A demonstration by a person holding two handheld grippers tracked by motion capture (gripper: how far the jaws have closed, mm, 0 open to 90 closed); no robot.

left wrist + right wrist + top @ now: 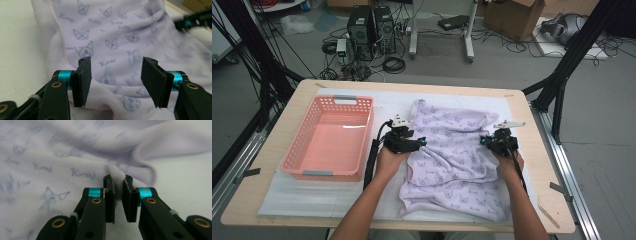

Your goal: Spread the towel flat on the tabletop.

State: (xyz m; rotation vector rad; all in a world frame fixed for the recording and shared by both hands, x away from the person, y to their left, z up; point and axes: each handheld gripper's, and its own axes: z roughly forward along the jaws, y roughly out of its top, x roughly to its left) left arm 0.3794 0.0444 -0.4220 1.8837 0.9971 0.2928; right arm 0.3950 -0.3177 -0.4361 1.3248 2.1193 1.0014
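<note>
A lilac cloth (452, 155) printed with small cat faces lies rumpled on the white mat in the middle of the table. At its left edge, my left gripper (419, 143) is open; in the left gripper view its jaws stand wide apart over the cloth's (112, 37) hem, with nothing pinched. My right gripper (484, 141) is at the cloth's right edge. The right gripper view shows it (119, 185) shut on a raised fold of the cloth (62, 162), the fabric squeezed between the pads.
A pink plastic basket (312, 125) stands on the left of the table, beside the left hand. The white mat (312, 200) covers most of the wooden tabletop (542, 165). Black frame posts rise at both far corners.
</note>
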